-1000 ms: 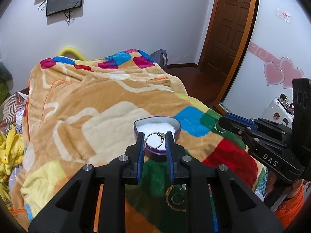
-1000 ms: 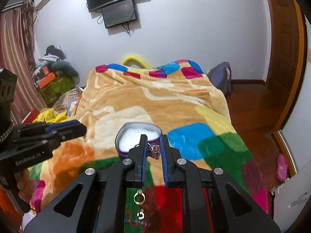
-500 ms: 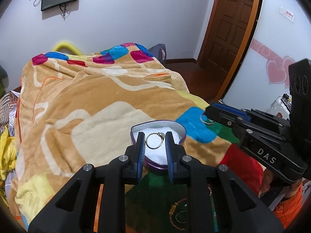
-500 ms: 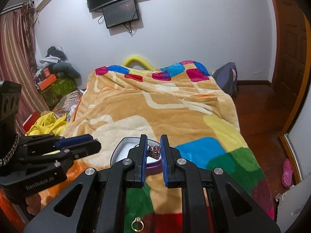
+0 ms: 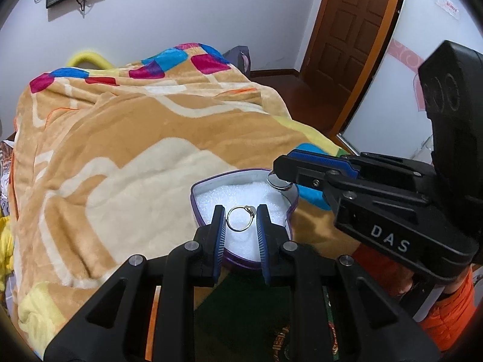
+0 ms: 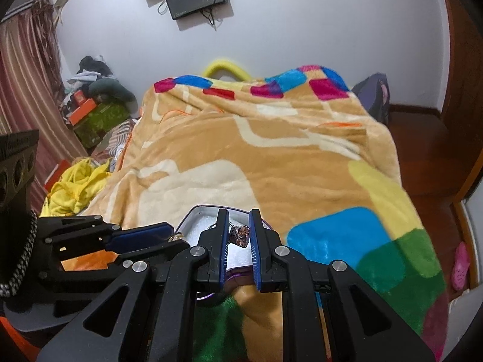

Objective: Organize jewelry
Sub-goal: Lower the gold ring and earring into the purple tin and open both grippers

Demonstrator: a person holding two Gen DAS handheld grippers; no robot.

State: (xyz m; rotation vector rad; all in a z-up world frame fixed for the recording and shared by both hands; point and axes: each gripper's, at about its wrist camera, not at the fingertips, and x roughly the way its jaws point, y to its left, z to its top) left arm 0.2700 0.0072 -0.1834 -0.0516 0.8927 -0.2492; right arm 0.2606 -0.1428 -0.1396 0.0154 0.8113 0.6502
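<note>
A purple heart-shaped box [image 5: 290,211] with white foam inside lies open on the bed blanket. My left gripper [image 5: 241,217] is shut on a thin gold ring [image 5: 234,221] and holds it over the box's foam. My right gripper [image 6: 239,236] is shut on a ring with a dark reddish stone [image 6: 240,235], held over the box [image 6: 196,215]. In the left wrist view the right gripper [image 5: 279,181] comes in from the right with its ring at the box's far right rim. In the right wrist view the left gripper [image 6: 173,236] comes in from the left.
The box rests on a plush multicoloured blanket [image 5: 120,138] that covers the bed. A brown door [image 5: 347,24] and wooden floor lie to the right. Clothes and boxes [image 6: 90,102] are piled left of the bed. A pink shoe [image 6: 460,265] lies on the floor.
Both grippers have moved forward with their rings, from short of the box to over its foam. The right gripper has come in from the right towards the box's rim.
</note>
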